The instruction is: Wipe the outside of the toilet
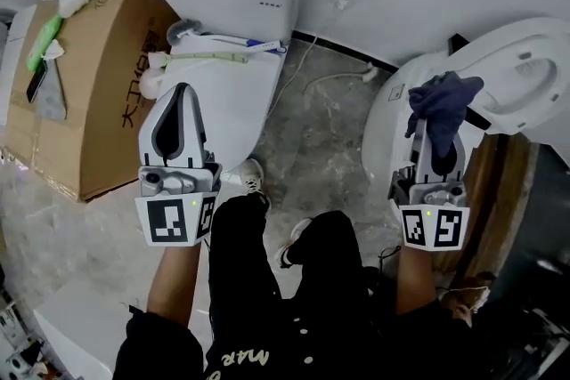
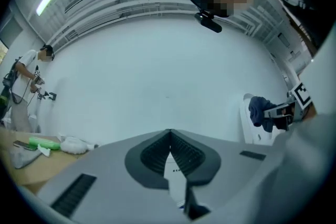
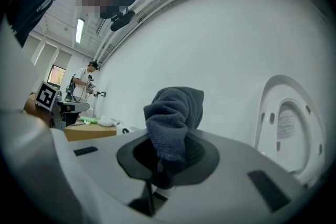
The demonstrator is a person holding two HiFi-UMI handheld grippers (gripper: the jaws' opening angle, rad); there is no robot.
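Right tongs [image 1: 436, 138], clamped on a bunched dark cloth [image 1: 443, 98], hang just before the white toilet [image 1: 385, 125], left tongs [image 1: 182, 93] closed on nothing; wiping apparently not begun, the cloth must next press against the outer shell.

My right claw [image 1: 440, 136] is smooth matt grey plastic with ribbed black pads, closed on the cloth [image 3: 176, 113], a dark blue, coarse, matt towelling weave. The toilet [image 1: 525, 71] gleams in glossy white ceramic. The box [image 1: 98, 76] is dull brown cardboard, and the floor [image 1: 329, 138] is polished, grey-veined stone.
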